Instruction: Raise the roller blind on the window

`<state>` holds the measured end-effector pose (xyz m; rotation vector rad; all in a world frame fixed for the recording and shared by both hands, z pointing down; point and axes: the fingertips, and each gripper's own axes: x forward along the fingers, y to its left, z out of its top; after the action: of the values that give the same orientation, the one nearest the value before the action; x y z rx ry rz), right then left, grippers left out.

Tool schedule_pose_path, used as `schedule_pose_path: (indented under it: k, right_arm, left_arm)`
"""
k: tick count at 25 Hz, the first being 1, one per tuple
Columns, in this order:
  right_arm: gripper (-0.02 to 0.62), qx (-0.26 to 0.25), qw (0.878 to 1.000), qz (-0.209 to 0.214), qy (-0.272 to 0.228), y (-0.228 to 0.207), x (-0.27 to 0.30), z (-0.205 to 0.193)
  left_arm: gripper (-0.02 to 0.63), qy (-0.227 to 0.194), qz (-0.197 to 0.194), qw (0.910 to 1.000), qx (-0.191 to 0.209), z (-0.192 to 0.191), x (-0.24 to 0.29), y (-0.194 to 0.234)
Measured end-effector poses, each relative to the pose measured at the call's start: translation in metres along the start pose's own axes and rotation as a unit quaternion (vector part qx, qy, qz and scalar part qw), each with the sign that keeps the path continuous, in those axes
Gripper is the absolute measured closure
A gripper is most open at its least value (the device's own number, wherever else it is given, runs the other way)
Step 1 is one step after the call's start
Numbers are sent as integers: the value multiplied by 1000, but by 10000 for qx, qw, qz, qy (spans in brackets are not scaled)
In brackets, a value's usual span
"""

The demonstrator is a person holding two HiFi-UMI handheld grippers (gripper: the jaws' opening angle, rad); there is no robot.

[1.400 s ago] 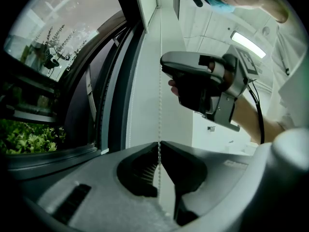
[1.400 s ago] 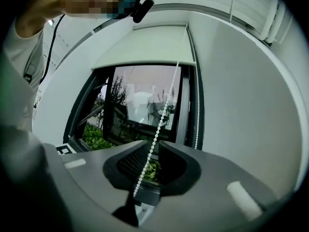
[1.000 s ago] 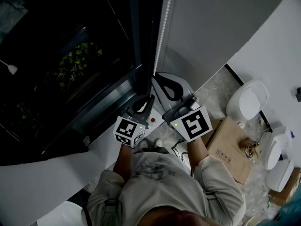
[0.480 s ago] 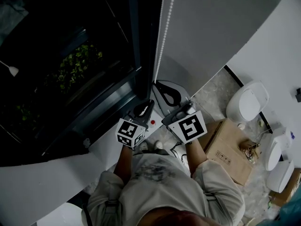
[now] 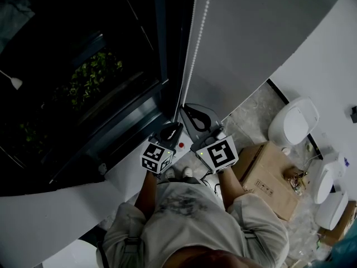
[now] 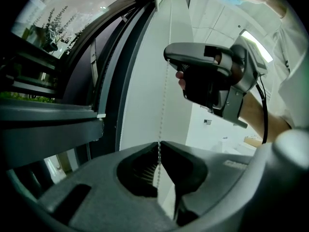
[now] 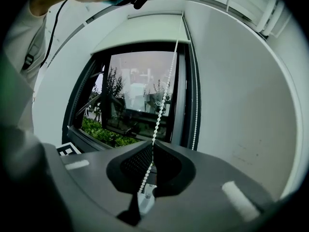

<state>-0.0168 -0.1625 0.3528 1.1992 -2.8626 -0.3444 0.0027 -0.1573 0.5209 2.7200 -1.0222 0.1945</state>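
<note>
No word or number can be read anywhere. The brown cardboard box on the floor bears small dark printed symbols near its left edge, too small to make out. The white cubes on the left gripper and the right gripper show black-and-white square markers, patterns rather than letters. Raised lettering on the left gripper's grey body is blurred past reading.
</note>
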Motion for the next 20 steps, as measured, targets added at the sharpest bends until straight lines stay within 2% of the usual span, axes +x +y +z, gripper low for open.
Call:
schedule_pose_path:
  k: [10, 14, 20]
  right_arm:
    - [580, -86, 9993, 7, 367, 8, -6, -31]
    - [580, 175, 9979, -39, 617, 13, -10, -47]
    - [581, 165, 9980, -10, 618, 15, -14, -52]
  left_arm:
    - [583, 366, -2, 9993, -114, -35, 3, 3]
    - [583, 508, -2, 9986, -153, -48, 3, 2]
    - [583, 549, -15, 9982, -239, -56, 2, -2]
